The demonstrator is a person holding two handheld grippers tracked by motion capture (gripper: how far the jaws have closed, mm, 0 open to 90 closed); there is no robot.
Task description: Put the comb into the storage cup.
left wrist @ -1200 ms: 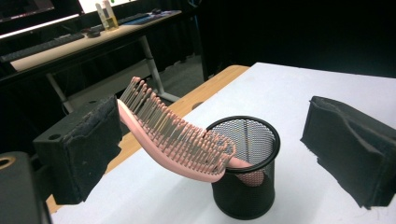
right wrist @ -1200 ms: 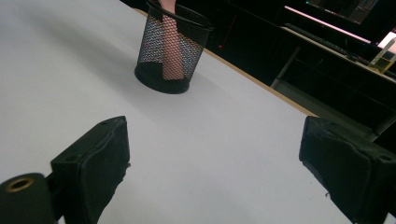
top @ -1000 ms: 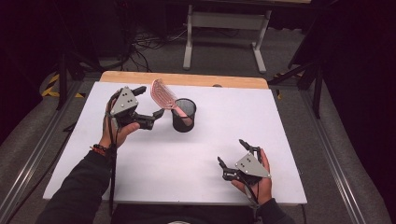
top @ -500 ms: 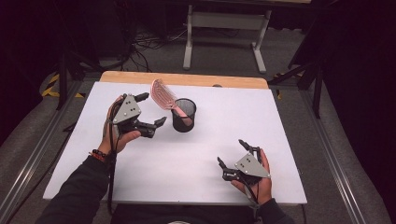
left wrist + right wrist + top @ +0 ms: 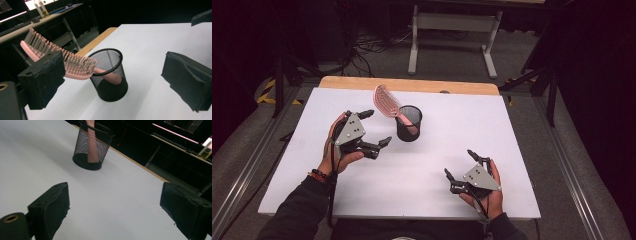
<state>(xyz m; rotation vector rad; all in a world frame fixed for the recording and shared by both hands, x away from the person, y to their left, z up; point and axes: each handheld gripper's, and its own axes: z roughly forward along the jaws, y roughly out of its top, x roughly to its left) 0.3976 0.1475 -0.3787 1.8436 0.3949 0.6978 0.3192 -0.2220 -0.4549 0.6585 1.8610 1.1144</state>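
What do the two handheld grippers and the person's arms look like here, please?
Each black two-jaw left gripper and right gripper carries a grey three-cornered plate on top, dotted with small dark marks, and blocky black padded jaws. A thin dark cable trails from the left one. The person wears a dark long sleeve and a red and black beaded bracelet on the left wrist.

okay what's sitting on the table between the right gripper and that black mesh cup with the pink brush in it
Nothing. In the high view, bare white table separates the open right gripper from the mesh cup holding the pink brush; the right gripper view shows the same.
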